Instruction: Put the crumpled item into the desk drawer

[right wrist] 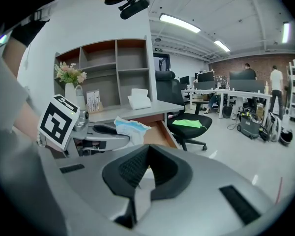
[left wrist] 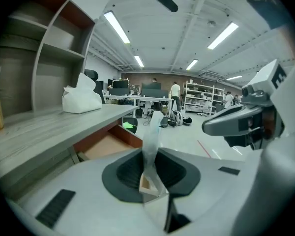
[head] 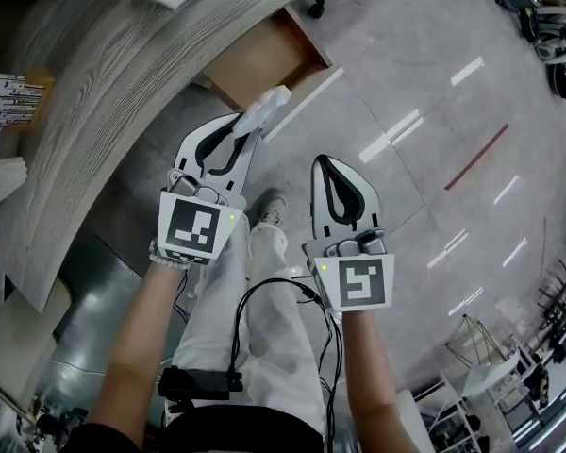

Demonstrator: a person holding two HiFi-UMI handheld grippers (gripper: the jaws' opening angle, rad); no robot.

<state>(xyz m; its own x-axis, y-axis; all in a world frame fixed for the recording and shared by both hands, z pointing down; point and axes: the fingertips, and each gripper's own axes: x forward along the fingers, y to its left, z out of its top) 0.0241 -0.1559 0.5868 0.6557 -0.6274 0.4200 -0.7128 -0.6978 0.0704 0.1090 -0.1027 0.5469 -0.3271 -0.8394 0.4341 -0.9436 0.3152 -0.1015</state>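
between the jaws of the left tool (left wrist: 151, 178), which are pinched shut on it, stands the crumpled item (left wrist: 152, 132): a thin white scrap with a pale blue edge, sticking up past the tips. seen from the head view, it hangs just short of the open drawer (head: 264, 59), above the floor and not yet over the opening. it looks very light, soft and limp, likely to fold or flutter, and likely to slip out of a loose pinch. it does not look fragile. the present hold on its lower end seems right, since the free end can then go into the drawer first. the right tool (right wrist: 141, 175) has its jaws together with nothing between them. it sits beside the left one, well apart from the drawer.

the drawer juts out from under the grey desk (head: 94, 102), and its wooden bottom is bare as far as can be seen. a white bag (left wrist: 81, 100) lies on the desk top, away from the path. an office chair (right wrist: 189, 124) with a green seat stands beyond the drawer. the desk edge overhanging the back of the drawer is the main thing in the way. the front part looks open from above.
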